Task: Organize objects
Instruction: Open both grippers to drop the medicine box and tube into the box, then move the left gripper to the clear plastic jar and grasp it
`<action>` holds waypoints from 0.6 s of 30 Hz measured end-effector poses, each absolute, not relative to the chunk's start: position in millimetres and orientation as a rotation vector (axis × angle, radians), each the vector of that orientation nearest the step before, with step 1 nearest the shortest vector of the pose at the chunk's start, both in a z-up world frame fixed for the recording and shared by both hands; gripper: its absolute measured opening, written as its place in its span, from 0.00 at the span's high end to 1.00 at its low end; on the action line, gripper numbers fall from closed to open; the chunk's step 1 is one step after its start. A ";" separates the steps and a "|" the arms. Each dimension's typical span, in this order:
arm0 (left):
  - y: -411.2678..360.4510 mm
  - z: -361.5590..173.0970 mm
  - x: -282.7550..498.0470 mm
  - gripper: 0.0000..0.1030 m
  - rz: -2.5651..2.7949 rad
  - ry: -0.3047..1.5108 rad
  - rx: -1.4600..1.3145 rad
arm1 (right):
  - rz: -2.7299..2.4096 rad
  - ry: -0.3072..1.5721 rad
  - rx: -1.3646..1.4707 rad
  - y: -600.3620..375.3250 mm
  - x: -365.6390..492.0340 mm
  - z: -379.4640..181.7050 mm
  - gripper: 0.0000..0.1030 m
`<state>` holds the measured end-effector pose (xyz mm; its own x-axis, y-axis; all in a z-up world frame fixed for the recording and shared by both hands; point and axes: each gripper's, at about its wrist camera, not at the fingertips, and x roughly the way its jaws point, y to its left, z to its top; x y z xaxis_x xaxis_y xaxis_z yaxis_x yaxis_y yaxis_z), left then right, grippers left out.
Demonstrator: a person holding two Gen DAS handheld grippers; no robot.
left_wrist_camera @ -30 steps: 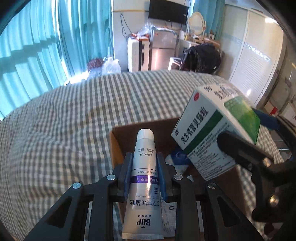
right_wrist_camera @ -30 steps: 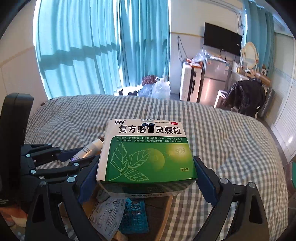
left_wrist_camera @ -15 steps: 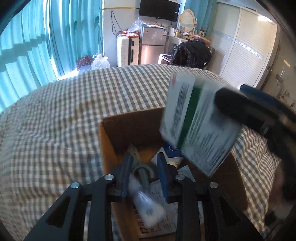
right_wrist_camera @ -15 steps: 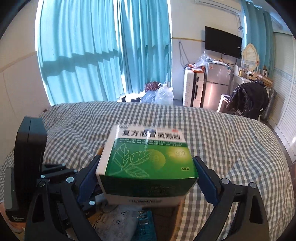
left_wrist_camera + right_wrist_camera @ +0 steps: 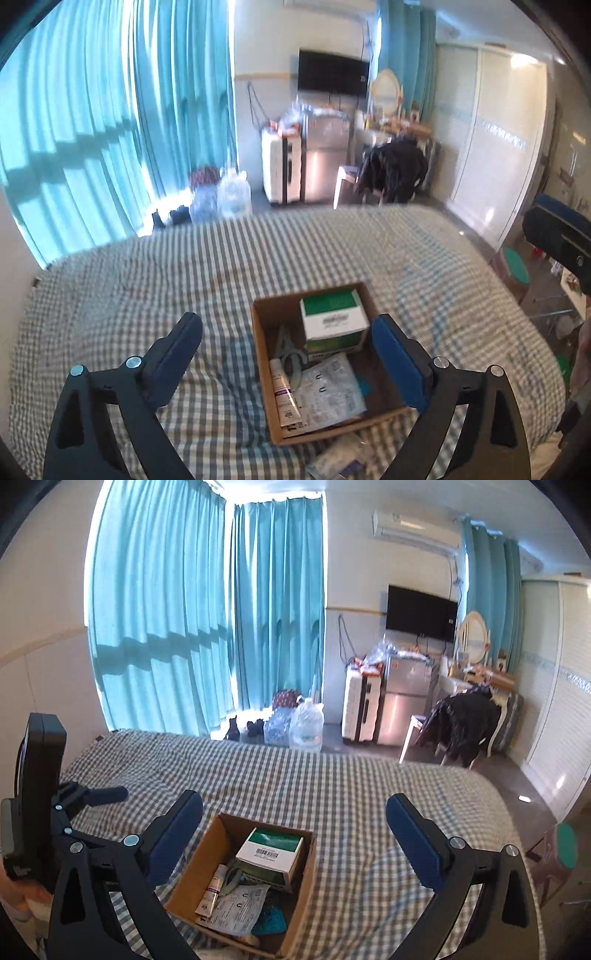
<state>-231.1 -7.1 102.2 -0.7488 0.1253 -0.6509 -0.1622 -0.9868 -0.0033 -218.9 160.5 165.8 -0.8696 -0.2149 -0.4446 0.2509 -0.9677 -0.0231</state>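
On the checked bed [image 5: 110, 295], cardboard box [image 5: 263, 354] before teal curtains [image 5: 184, 609].

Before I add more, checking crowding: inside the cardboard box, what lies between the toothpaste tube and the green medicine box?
Grey scissors lie between tube and medicine box, per left wrist view.

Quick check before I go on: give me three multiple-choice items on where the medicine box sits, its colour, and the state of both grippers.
1. The green-and-white medicine box lies:
A. in the brown cardboard box
B. on the checked bedspread
C. in a gripper

2. The top face of the medicine box is:
A. red
B. green
C. yellow

3. The left gripper and right gripper are:
A. both shut
B. one shut
C. both open, empty

Key: 1 A, it rests among the items inside; 2 B, seen in both views; 3 C, jaws spread wide with nothing between.
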 end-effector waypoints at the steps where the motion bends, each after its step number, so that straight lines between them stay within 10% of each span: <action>1: -5.5 114.3 -220.3 0.07 2.816 0.098 -1.018 | -2.828 0.130 0.640 162.5 -206.2 179.3 0.03; 18: 7.0 131.6 -109.8 0.00 2.927 0.187 -0.764 | -2.826 0.214 0.586 182.0 -101.0 170.1 0.00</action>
